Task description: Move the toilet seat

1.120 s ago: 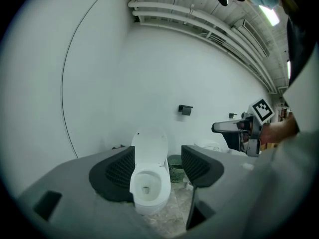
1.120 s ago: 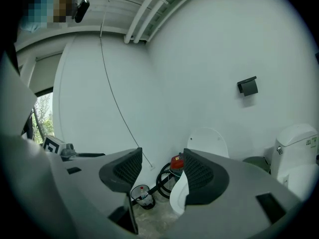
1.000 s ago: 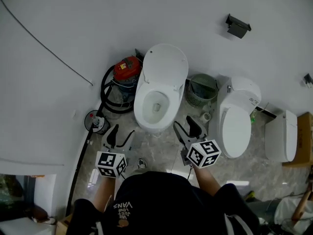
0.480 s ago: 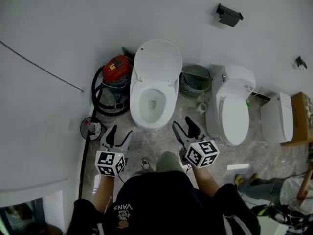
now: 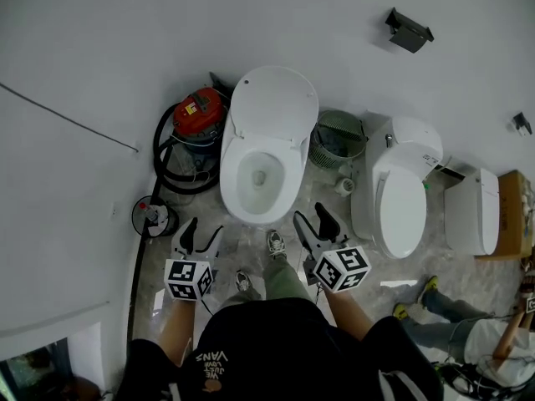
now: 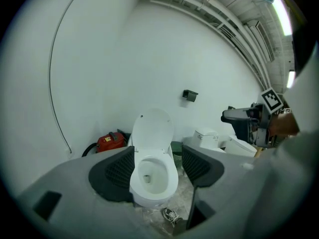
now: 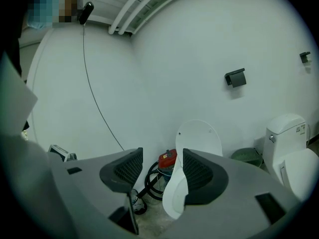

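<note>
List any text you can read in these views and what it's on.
"VANS": on the back of the person's black top, seen upside down; the smaller lines beside it are too small to read.
Yellow label on the red vacuum cleaner: too small to read.
Sticker on the closed toilet to the right: too small to read.
</note>
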Tool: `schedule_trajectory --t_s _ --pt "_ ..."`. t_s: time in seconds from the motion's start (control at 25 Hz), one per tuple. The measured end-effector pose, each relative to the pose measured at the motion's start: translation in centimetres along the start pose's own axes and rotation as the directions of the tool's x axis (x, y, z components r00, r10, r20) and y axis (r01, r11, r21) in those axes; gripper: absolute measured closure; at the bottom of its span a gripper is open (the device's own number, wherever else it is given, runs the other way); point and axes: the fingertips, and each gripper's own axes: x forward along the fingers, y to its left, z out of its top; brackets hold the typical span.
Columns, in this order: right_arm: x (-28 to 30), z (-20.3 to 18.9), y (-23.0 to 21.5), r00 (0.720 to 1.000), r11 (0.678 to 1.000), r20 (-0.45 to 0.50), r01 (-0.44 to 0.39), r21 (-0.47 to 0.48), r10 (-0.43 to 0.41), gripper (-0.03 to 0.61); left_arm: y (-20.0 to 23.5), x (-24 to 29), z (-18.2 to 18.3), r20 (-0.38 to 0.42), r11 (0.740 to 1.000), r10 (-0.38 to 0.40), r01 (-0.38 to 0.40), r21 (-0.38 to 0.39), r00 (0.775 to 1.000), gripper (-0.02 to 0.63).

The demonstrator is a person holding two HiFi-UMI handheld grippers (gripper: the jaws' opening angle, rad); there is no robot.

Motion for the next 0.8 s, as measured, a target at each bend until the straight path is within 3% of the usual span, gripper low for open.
schedule_trajectory --t_s 0.4,0.8 --pt "5.7 -2.4 -3.3 0.993 0.998 -0.101 -0.06 -0.011 0.058 0.35 2.5 7.0 -3.6 -0.069 0.996 0.044 -0.049 -0.071 0.997 0.321" --pt "10.3 -7.9 -6.2 0.98 0.995 -0.173 -0.102 0.016 0.103 0.351 3.7 13.6 -11.7 -0.162 0.991 0.032 -0.052 -0.121 0.986 0.32"
